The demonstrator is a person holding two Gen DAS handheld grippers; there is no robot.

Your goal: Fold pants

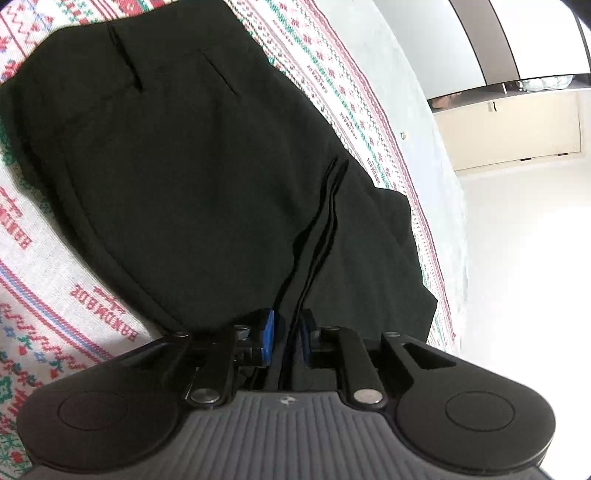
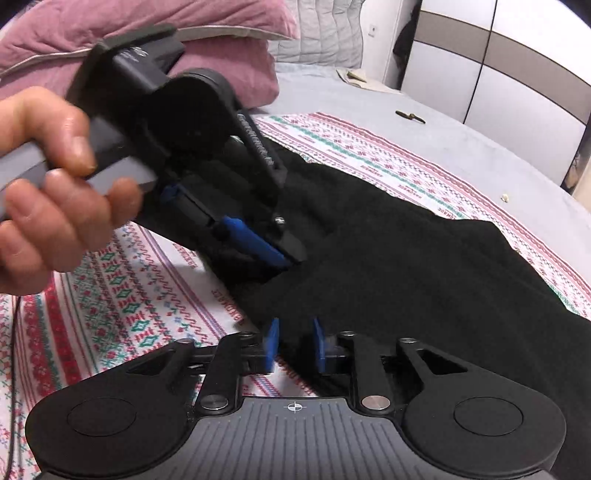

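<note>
Left wrist view
Pants: black pants (image 1: 192,177) lie spread on a patterned cloth (image 1: 55,280), waistband end far from the camera, with a pocket slit and a belt loop showing near the top.
Left hand-held gripper: the left hand-held gripper (image 1: 287,332) has its blue pads (image 1: 269,332) drawn close together on a bunched fold of the pants; layered edges of the fabric run up from between the pads.
Cloth: white with red, green and blue bands and red lettering, showing on both sides of the pants.
Background: a grey bed (image 1: 413,110) beyond the cloth, and a cream cabinet (image 1: 513,129) further off.

Right wrist view
Right hand-held gripper: the right hand-held gripper (image 2: 294,345) has its blue pads (image 2: 272,343) a little apart, with black fabric lying between them; I cannot tell whether they pinch it.
Left hand-held gripper: it reaches in from the upper left, held by a bare hand (image 2: 51,184), its blue-padded tip down on the pants.
Pants: the pants (image 2: 424,266) stretch from the lower middle toward the right, over the cloth (image 2: 122,280).
Bed: a grey bed (image 2: 480,147) carries the cloth; a pink pillow (image 2: 155,33) lies at its head.
Room: a white and brown wardrobe (image 2: 498,70) stands behind the bed.
</note>
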